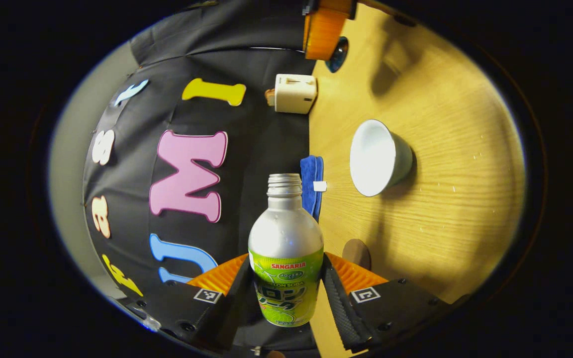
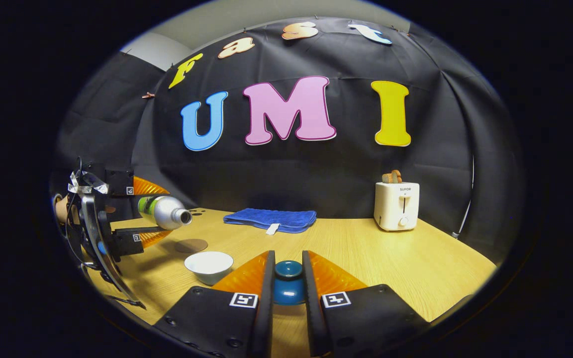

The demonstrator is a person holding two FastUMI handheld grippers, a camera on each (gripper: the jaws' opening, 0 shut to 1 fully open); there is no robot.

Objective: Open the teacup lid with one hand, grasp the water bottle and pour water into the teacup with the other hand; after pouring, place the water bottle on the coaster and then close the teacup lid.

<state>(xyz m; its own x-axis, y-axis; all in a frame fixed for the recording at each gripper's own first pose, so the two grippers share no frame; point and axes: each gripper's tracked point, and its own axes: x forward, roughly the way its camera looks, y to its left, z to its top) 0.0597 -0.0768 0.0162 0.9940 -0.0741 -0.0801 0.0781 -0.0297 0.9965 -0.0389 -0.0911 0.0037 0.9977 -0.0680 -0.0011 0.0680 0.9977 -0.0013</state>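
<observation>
Aluminium bottle: uncapped, gripped by left tongs, tipped sideways toward teacup
Teacup: open on worktop, ready for water
Lid: pinched in right tongs, held clear
Coaster: bare, beside cup

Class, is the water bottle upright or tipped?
Tipped: the water bottle lies roughly horizontal in the left gripper, open mouth toward the teacup.

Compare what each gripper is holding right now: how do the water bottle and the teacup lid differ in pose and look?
The water bottle is held off the table, tipped on its side with its open mouth toward the teacup; the teacup lid is upright, knob on top. The bottle is silver with a green label and long; the lid is dark blue and squat. The bottle sits in the left gripper, the lid in the right gripper. Both are clamped between jaws.
</observation>
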